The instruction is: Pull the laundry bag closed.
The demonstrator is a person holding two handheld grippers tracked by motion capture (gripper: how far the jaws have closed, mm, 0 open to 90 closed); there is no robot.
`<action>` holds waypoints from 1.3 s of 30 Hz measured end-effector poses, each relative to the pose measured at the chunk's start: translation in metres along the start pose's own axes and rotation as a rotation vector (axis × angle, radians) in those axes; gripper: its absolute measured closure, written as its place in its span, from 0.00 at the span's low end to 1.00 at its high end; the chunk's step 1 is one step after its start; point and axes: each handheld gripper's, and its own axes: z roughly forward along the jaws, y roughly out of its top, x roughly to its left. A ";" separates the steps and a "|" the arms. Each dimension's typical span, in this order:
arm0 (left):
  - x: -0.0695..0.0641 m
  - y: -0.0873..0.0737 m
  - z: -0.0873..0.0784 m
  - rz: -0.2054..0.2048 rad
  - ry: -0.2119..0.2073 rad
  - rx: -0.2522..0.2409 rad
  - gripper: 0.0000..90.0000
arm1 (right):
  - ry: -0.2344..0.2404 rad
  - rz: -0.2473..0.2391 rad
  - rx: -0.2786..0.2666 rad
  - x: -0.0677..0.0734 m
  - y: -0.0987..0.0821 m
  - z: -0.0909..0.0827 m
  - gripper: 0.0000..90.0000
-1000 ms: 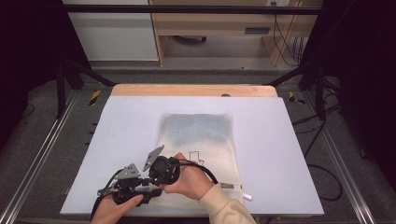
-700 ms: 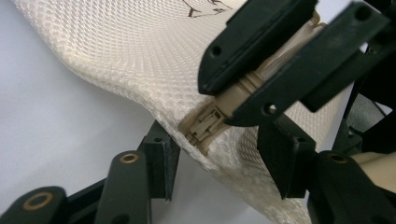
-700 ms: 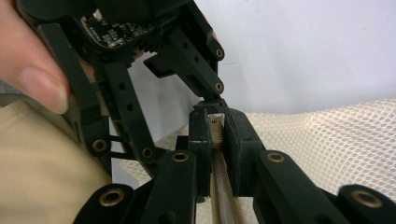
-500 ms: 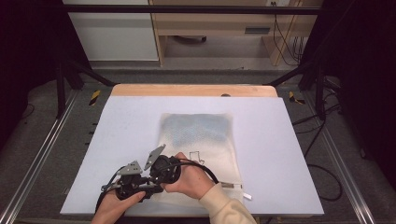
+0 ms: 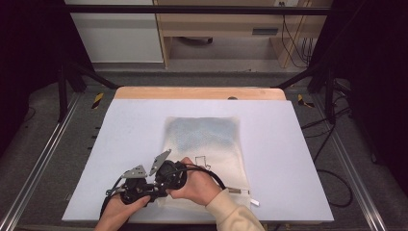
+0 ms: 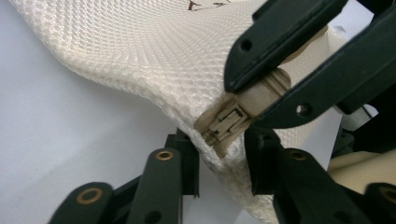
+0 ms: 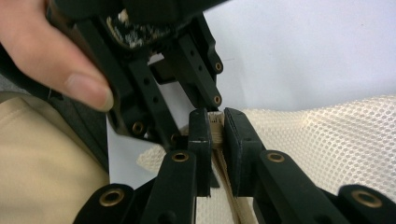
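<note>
Right gripper view – R tool (image 7: 215,135) clamped on zip pull (image 7: 216,122) | L tool (image 6: 219,156) closing round mesh bag (image 6: 149,51) corner, not pinching

A white table (image 5: 134,134) fills the middle of the high view, and everything else sits around it. Along its far edge runs a strip of bare wood (image 5: 192,93). Beyond the table stands a white cabinet (image 5: 115,33), with a wooden shelf unit (image 5: 226,26) just beside it. Black cables (image 5: 291,38) hang behind the table at the far right, and another cable (image 5: 337,185) loops on the grey floor (image 5: 43,144) off its right side. Metal rails (image 5: 36,173) flank the table on both sides. Yellow-and-black striped markers lie near its far corners, one at the left (image 5: 97,99) and one at the right (image 5: 301,99).
</note>
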 end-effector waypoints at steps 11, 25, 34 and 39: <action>0.001 0.001 -0.002 0.002 0.005 0.011 0.90 | -0.003 -0.011 0.002 -0.001 -0.004 -0.002 0.91; -0.001 0.002 -0.003 0.003 0.018 0.008 0.92 | -0.020 -0.020 0.064 -0.002 -0.011 -0.001 0.91; -0.001 0.003 -0.005 0.015 0.020 0.010 0.91 | -0.013 -0.004 0.066 -0.005 -0.019 -0.004 0.91; -0.002 0.003 -0.005 0.019 0.022 0.006 0.91 | -0.014 0.002 0.070 -0.007 -0.023 -0.006 0.91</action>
